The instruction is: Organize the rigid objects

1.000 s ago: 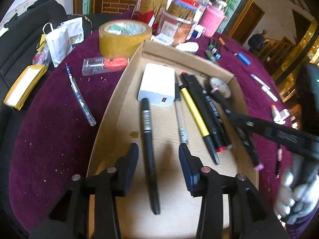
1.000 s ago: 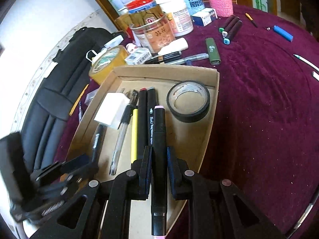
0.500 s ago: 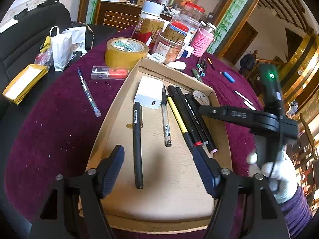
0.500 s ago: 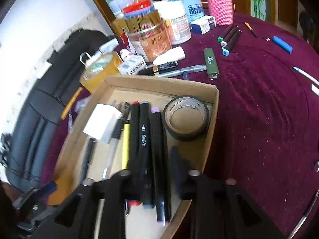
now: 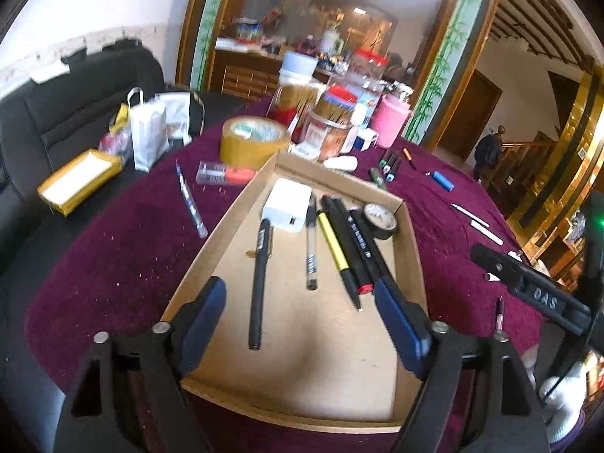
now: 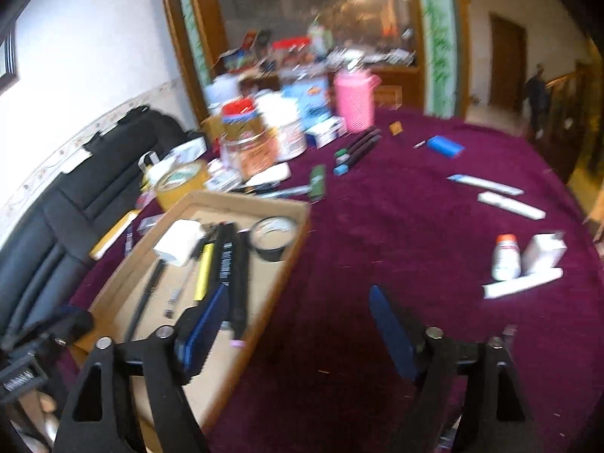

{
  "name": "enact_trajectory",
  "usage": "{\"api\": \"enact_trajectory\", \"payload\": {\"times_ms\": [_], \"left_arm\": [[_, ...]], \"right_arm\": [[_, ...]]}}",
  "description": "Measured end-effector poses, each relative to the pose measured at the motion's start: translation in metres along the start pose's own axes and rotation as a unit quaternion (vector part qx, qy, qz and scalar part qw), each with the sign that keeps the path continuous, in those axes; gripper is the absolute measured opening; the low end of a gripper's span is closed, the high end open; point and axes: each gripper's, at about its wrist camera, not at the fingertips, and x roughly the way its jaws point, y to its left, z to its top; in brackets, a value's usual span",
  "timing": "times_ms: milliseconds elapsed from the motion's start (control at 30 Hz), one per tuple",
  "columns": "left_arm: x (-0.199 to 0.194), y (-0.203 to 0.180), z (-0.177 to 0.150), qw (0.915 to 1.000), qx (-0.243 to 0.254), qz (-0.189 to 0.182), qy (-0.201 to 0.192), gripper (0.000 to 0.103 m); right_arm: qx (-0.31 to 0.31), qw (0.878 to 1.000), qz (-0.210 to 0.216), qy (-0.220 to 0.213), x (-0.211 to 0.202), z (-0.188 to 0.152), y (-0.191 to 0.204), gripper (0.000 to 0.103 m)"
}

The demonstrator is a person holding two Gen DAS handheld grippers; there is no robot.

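A shallow cardboard tray (image 5: 226, 230) on the purple cloth holds a white charger (image 5: 287, 205), a black pen (image 5: 260, 275), a clear pen, a yellow pen, black markers and a black tape roll (image 5: 381, 221). My left gripper (image 5: 302, 324) hovers over the tray's near end, its jaws opening and touching nothing; the black pen's tip lies below the gap. My right gripper (image 6: 296, 328) hangs over the tray's right wall (image 6: 288, 275), its jaws also opening and empty. The pink-tipped black marker (image 6: 238, 283) lies in the tray beside its left finger.
A yellow tape roll (image 5: 253, 139), jars and a pink cup (image 5: 392, 124) crowd the far edge. Loose on the cloth lie markers (image 6: 356, 147), a blue lighter (image 6: 445, 147), white pens (image 6: 509, 205) and a small white bottle (image 6: 506, 256). A black sofa (image 5: 75, 105) stands at the left.
The right gripper let go of the pink-tipped marker, which now lies in the tray, then opened wide and drew back to the right. The left gripper opened wider and pulled back from the black pen.
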Motion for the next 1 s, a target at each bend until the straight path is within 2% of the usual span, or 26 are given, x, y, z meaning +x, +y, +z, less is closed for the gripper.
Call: {"api": "enact_trajectory", "payload": {"times_ms": [100,200,500,867,1000], "left_arm": [[-0.006,-0.018,-0.001,0.9997,0.020,-0.004,-0.012,0.082],[-0.008,-0.037,-0.002,0.9992,0.034,-0.018,-0.010,0.082],[-0.005,-0.083,-0.017,0.9961,0.070,-0.052,0.013,0.082],[-0.007,-0.109,-0.023,0.9941,0.086,-0.064,0.017,0.082],[-0.003,-0.113,-0.025,0.9932,0.088,-0.071,0.028,0.082]], "right_arm": [[-0.008,0.998,-0.049,-0.032,-0.018,-0.011,-0.011,0.092],[-0.011,0.996,-0.078,-0.044,-0.025,-0.018,-0.021,0.093],[0.020,0.992,-0.112,-0.051,-0.041,-0.034,-0.059,0.093],[0.045,0.989,-0.129,-0.056,-0.050,-0.043,-0.085,0.093],[0.045,0.985,-0.157,-0.055,-0.050,-0.044,-0.091,0.093]]}}
